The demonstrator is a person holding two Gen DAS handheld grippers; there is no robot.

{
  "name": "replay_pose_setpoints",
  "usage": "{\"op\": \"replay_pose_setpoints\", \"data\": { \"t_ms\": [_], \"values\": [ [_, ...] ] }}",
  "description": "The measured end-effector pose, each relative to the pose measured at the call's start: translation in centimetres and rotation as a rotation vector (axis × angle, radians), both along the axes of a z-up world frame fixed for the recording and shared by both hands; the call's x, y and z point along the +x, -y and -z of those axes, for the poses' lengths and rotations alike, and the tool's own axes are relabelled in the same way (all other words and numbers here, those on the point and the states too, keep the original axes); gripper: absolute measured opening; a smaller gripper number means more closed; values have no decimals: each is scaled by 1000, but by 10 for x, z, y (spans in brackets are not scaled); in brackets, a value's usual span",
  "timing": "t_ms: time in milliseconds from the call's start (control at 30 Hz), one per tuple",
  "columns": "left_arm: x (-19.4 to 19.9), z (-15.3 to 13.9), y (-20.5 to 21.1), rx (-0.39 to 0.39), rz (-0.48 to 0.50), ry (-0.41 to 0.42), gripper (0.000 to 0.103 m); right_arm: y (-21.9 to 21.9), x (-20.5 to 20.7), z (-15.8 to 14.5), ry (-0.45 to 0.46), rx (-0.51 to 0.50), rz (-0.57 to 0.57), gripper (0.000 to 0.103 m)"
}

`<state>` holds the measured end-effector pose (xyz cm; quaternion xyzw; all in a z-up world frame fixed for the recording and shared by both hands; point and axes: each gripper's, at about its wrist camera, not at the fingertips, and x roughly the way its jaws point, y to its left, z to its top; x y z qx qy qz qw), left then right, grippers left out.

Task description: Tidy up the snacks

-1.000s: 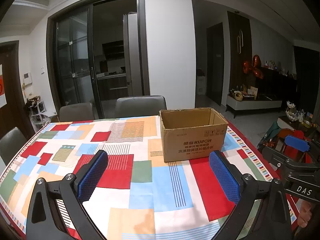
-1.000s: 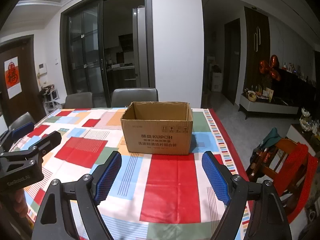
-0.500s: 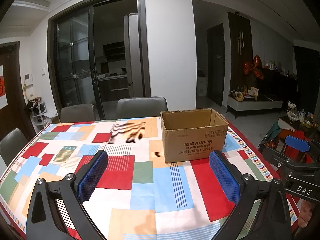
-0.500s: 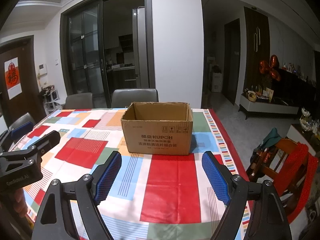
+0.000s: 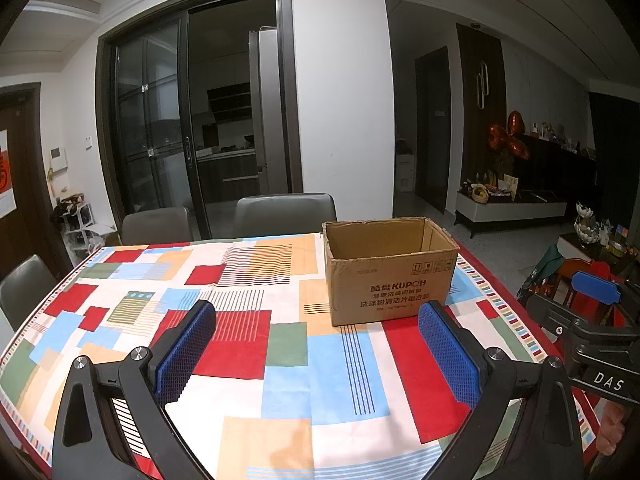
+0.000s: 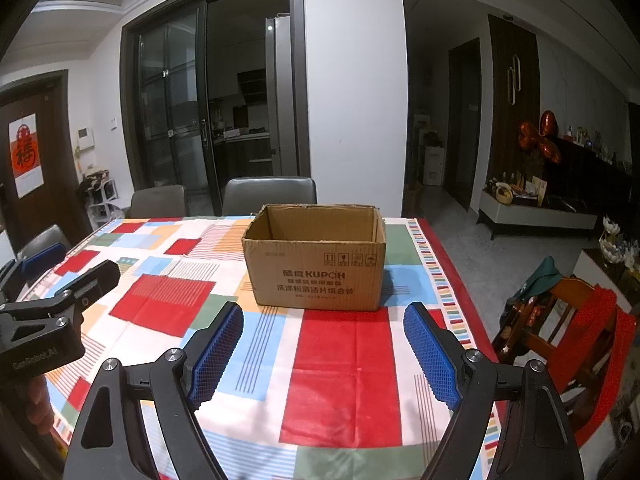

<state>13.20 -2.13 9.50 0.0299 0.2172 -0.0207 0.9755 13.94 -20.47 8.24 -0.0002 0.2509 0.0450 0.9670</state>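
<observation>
- The cardboard box (image 5: 390,270), ahead of both grippers, hides its floor behind its near wall.
- Small print under its brand name is unreadable.
- The tablecloth (image 6: 344,376) is cut off below the fingers.

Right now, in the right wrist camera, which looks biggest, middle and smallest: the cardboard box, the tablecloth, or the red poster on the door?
1. Patchwork tablecloth, biggest.
2. Cardboard box.
3. Red poster, smallest, though it hangs farther away, so its real size is unsure.
</observation>
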Motion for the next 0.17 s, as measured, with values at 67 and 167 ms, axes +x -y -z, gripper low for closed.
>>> {"op": "replay_pose_setpoints", "data": {
  "t_ms": [67,167],
  "values": [
    [0,0,1,-2,2,2,103,0,0,0,-1,0,1,83],
    [0,1,1,0,-3,4,103,0,0,-1,-4,2,-1,83]
  ]
}}
